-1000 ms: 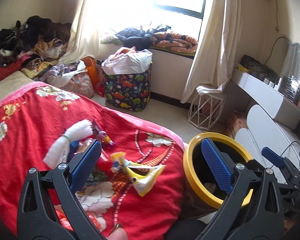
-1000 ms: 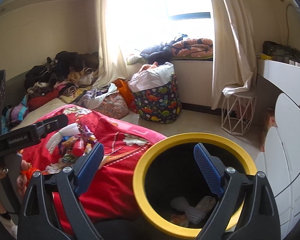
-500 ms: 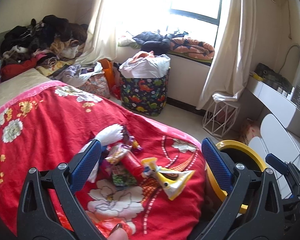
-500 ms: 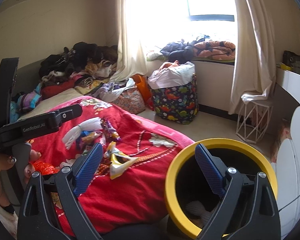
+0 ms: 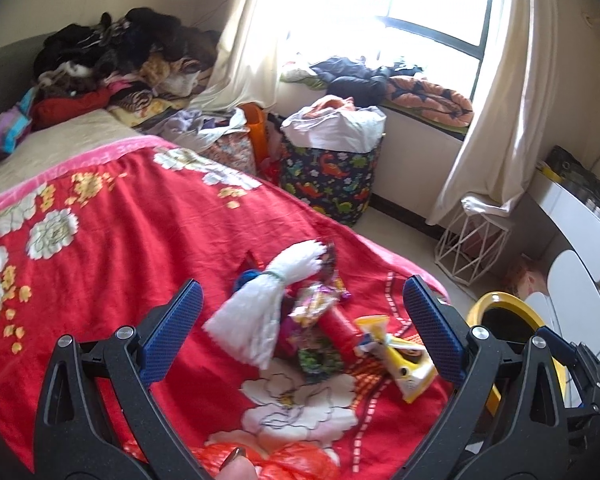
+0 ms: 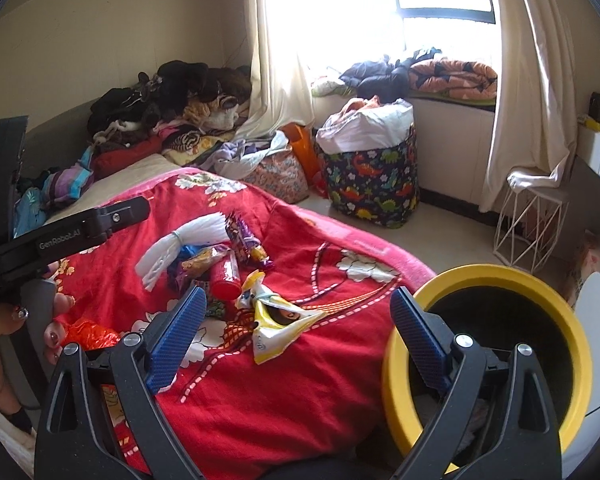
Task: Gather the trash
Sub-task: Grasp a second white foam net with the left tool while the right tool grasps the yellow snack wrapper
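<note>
Crinkled snack wrappers (image 5: 316, 308), a red tube (image 5: 338, 326) and a yellow-and-white pouch (image 6: 278, 320) lie heaped together on the red floral blanket (image 5: 140, 232) of the bed, a white tassel-like bundle (image 5: 268, 300) touching their far side. An orange plastic scrap (image 6: 86, 334) sits apart, nearer my left hand (image 6: 4, 332). The heap is close to the bed's edge, probably so each piece makes a short trip to the yellow-rimmed bin (image 6: 540, 284) standing on the floor just beside it.

My left gripper (image 5: 302, 332) hovers above the heap, tilted down at it, jaws spread wide and holding nothing. My right gripper (image 6: 300, 328) hangs level between pouch and bin, one finger over the blanket and the other over the bin's mouth, jaws likewise wide apart and empty. Pale scraps show at the bin's bottom, so collection seems under way.
</note>
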`<move>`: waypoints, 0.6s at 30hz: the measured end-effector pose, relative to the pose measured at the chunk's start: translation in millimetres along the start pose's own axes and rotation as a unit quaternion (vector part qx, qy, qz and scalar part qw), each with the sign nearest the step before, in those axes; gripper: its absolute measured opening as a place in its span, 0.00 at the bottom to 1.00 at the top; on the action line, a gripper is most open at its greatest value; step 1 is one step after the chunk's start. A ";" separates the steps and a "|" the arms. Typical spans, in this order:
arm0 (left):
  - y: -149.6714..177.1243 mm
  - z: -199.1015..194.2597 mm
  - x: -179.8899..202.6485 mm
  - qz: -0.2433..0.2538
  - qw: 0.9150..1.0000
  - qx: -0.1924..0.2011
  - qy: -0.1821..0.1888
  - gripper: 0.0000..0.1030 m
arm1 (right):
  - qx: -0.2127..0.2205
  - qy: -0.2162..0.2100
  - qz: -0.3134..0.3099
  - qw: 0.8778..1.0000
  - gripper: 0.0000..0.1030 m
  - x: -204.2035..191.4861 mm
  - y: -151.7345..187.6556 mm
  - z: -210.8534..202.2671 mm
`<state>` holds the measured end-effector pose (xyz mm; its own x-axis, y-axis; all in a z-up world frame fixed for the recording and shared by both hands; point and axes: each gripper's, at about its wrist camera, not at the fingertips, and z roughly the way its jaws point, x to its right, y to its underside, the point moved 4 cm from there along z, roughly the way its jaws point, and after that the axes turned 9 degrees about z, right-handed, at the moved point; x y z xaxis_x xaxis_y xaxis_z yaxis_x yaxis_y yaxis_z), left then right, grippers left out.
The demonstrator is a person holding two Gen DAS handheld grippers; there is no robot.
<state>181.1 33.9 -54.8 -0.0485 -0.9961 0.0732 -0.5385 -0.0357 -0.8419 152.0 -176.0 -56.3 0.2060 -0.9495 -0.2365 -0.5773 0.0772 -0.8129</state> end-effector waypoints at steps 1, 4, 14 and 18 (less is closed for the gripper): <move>1.3 2.5 -5.6 -0.006 1.000 -0.005 -0.002 0.89 | -0.005 0.001 0.002 1.000 0.88 -1.3 0.8 5.5; 6.5 9.0 -17.9 -0.018 1.000 -0.015 -0.008 0.89 | -0.016 -0.001 0.007 1.000 0.88 -3.7 3.7 16.8; 26.0 38.7 -39.3 -0.042 0.997 -0.061 -0.005 0.89 | -0.072 0.022 0.023 0.997 0.88 -2.0 16.8 64.5; 28.8 50.6 -41.2 -0.046 0.996 -0.073 0.003 0.88 | -0.094 0.029 0.041 0.994 0.88 4.7 22.8 82.7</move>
<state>210.2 69.8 -109.1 0.0027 -0.9887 0.1502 -0.6569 -0.1150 -0.7451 205.2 -153.6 -119.9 0.1096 -0.9586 -0.2629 -0.7290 0.1023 -0.6769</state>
